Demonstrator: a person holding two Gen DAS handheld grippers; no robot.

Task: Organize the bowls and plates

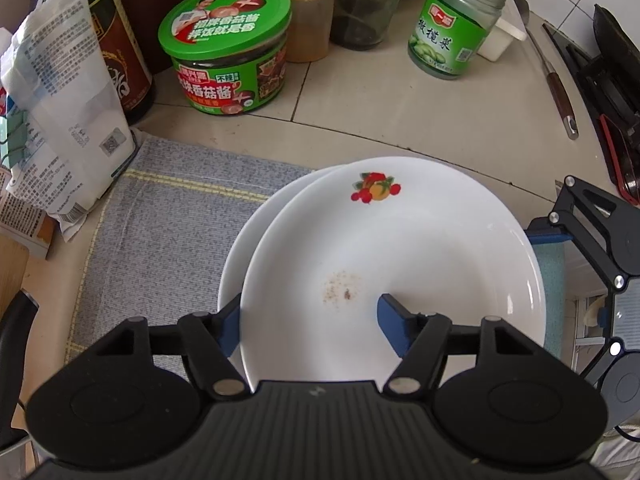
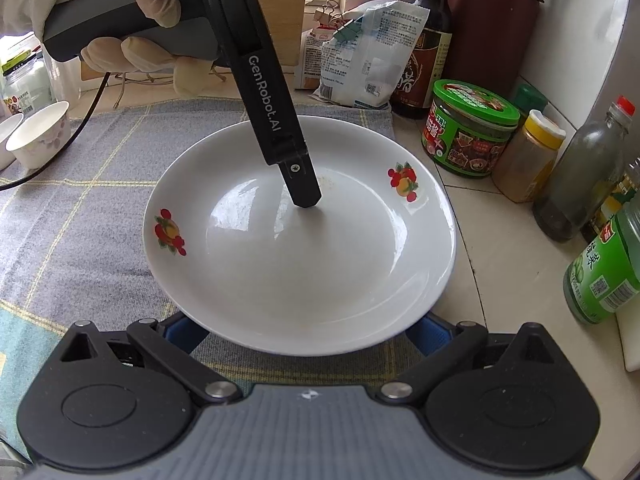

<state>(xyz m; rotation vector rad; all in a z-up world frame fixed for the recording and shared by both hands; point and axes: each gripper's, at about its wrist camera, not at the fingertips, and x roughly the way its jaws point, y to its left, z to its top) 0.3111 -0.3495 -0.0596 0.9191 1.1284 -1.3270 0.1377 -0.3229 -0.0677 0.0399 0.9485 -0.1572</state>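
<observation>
Left wrist view only: second plate [image 1: 236, 256] under top plate [image 1: 392, 264]; left tool [image 1: 310, 322] grips top plate's rim; right tool [image 2: 308, 330] spread wide beneath it; grey cloth [image 2: 80, 208] on tiled worktop [image 1: 400, 120].

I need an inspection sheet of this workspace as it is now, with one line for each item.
surface: grey checked cloth on a tiled counter.
job's things: top plate, crumbs in it, overlaps a lower plate; small bowls on the cloth.
clutter: green-lidded jar, olive jar, dark bottle, bags.
grippers: left claw clamps the top plate, one finger inside; right claw open, fingers under the plate's edge.
cables: black cable by the bowls.
surroundings: dark red utensil holder.
</observation>
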